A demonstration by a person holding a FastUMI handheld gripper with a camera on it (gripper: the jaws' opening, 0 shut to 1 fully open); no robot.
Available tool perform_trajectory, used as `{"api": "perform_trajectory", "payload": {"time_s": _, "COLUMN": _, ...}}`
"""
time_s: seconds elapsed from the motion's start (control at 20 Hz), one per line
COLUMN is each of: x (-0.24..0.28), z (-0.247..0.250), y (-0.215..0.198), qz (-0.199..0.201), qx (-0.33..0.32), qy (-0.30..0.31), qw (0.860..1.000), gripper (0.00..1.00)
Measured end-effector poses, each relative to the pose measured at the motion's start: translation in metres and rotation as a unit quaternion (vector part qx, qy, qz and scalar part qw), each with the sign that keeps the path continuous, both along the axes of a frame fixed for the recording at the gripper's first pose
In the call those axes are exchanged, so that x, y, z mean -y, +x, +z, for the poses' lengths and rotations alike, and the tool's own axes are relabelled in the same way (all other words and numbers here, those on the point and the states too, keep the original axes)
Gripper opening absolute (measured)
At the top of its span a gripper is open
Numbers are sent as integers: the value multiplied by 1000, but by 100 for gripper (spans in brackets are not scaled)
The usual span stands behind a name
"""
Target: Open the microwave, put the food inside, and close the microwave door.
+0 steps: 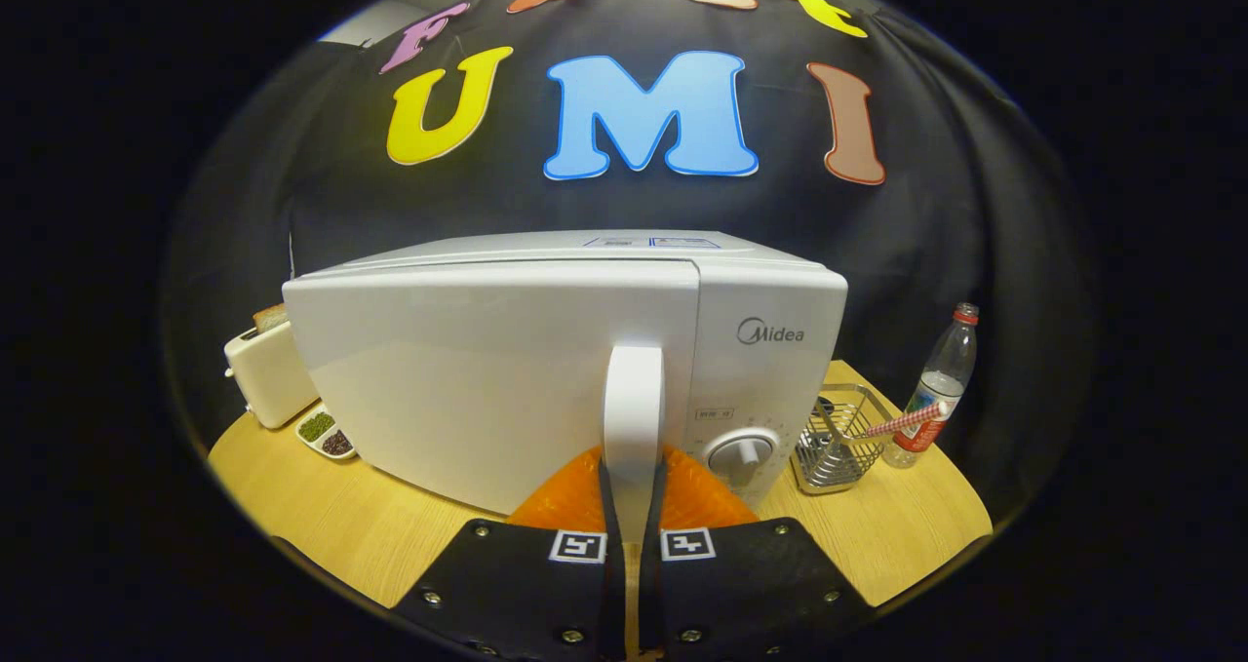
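Observation:
A white microwave (546,350) stands on the wooden table (322,516), very close ahead of me. Its white door (468,379) is swung slightly out from the body on its left hinge side. The vertical door handle (633,418) runs down between my two fingers. My gripper (632,506) is shut on that handle, one finger pressing on each side of it. A control dial (741,455) sits on the panel to the right of the handle. I see no food item clearly.
A white toaster (265,369) with bread in it stands left of the microwave, with a small divided dish (327,435) in front of it. A wire basket (837,438) and a plastic water bottle (938,389) stand to the right.

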State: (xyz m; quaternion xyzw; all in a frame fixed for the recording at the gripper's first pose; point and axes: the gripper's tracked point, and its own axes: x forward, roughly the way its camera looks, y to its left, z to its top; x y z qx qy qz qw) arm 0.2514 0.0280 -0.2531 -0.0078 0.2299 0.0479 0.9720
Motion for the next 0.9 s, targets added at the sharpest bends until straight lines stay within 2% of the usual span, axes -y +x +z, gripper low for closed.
{"api": "perform_trajectory", "payload": {"time_s": 0.1, "x": -4, "z": 3, "y": -18, "qz": 0, "qx": 10, "qy": -16, "qw": 1000, "gripper": 6}}
{"api": "perform_trajectory", "payload": {"time_s": 0.35, "x": -13, "z": 6, "y": -48, "qz": -5, "qx": -9, "qy": 8, "qw": 1000, "gripper": 6}}
{"api": "perform_trajectory", "payload": {"time_s": 0.55, "x": -29, "z": 12, "y": -82, "qz": 6, "qx": -18, "qy": 17, "qw": 1000, "gripper": 17}}
{"api": "perform_trajectory", "payload": {"time_s": 0.9, "x": -64, "z": 19, "y": -141, "qz": 32, "qx": -27, "qy": 0, "qw": 999, "gripper": 21}}
